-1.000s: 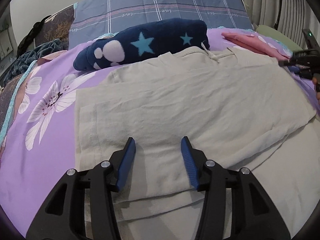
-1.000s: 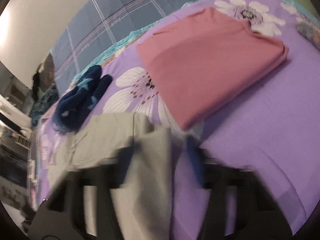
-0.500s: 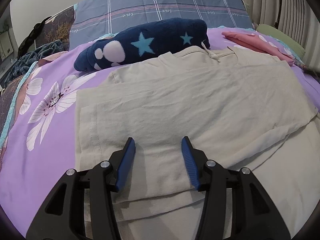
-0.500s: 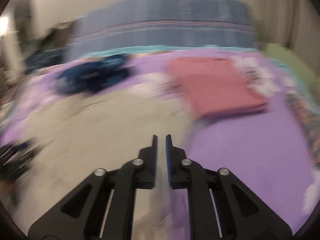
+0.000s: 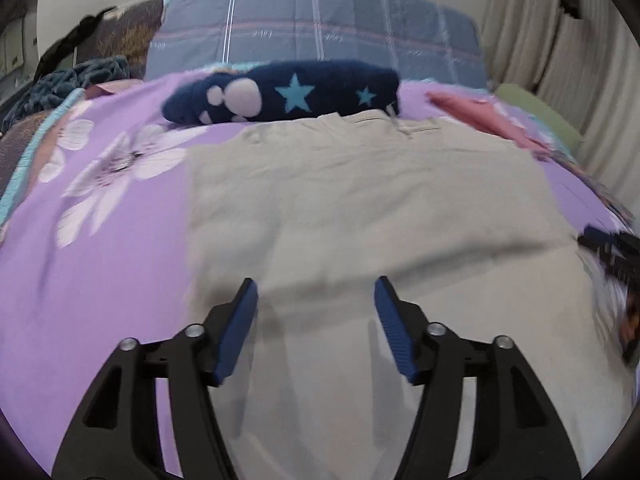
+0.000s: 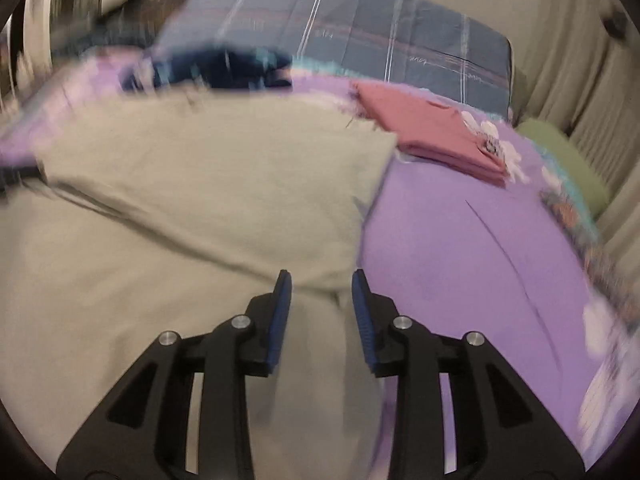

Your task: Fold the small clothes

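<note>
A beige garment lies spread on the purple flowered bedspread, its upper part folded over the lower part. My left gripper is open and empty, just above the garment near its left edge. My right gripper is open and empty over the garment's right edge, where the folded layer ends. It also shows blurred at the right rim of the left wrist view. Both views are motion-blurred.
A navy plush blanket with stars lies behind the garment. A folded pink garment lies at the back right. A blue plaid pillow stands at the bed head. A green cushion is by the curtain.
My left gripper has pulled back and to the left and opened wider. My right gripper has let go of the beige cloth, swung to the garment's right edge and opened from shut.
</note>
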The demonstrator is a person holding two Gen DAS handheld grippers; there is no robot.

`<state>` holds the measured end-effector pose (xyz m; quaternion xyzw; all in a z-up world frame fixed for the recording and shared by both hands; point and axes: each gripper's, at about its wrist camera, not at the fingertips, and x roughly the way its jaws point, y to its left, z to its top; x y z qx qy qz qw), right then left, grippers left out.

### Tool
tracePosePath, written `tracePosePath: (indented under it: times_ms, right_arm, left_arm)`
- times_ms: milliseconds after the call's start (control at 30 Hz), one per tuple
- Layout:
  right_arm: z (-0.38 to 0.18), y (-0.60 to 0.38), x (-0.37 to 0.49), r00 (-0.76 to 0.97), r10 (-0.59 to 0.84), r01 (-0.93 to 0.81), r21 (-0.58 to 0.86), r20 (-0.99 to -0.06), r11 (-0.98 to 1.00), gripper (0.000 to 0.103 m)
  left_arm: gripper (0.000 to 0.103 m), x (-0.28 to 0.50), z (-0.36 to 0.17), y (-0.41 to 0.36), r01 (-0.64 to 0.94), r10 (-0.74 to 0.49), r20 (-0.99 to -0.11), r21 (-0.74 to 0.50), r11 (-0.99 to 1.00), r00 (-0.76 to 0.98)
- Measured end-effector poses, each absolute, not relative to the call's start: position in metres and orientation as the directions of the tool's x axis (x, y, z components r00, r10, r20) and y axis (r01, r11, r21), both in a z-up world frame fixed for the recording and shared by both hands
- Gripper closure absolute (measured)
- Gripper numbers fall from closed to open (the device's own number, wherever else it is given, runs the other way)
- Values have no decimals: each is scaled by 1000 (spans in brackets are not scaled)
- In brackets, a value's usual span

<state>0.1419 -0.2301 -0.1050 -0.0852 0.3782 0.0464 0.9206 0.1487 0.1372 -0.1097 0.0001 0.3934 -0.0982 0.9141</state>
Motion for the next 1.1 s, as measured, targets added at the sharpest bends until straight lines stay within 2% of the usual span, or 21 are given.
tracePosePath:
  times_ms: [33,100,233,367,533,667,833,1000,1067,1100]
  right_arm:
    - [-97,-243,126,717,65,-151,-63,-694,987,62]
    - [-92,-265,101,707,110,-150,5,-698,989,62]
    - [-101,-301,62,617,215,-143,161,-757,977,62]
    - [-121,-319,19,548,324,-167,279,-771,946,61]
    - [-130,-314,-48,548,385,-225,313,-743,923,59]
    - [-133,-325,-78,521,466,-225,411,-715,883,59]
    - [-140,-334,-103,476,598,-235,562,-645,793,57]
    - [-148,-334,-77,455,684,-230,667,-570,709,57]
    - [-144,-327,-73,444,671,-241,642,-594,728,57]
    - [-142,-325,-76,439,667,-247,633,-602,734,57]
  left_arm:
    - [36,130,-107,144,190,-175,-713,-59,980,679]
    - [36,88,-106,161,219,-191,-715,-54,974,673]
    - [36,37,-121,177,289,-297,-760,-149,946,578]
    - [35,-2,-133,170,346,-287,-777,-95,933,560]
    - [35,-35,-135,186,324,-402,-747,-260,909,529]
    - [36,-70,-136,189,347,-475,-718,-334,876,509]
    - [43,-106,-137,182,402,-533,-695,-364,840,483]
    - [44,-88,-144,176,404,-587,-641,-427,809,496]
    - [51,-83,-147,178,395,-596,-625,-447,802,503]
    - [60,-84,-147,180,379,-593,-627,-456,805,505]
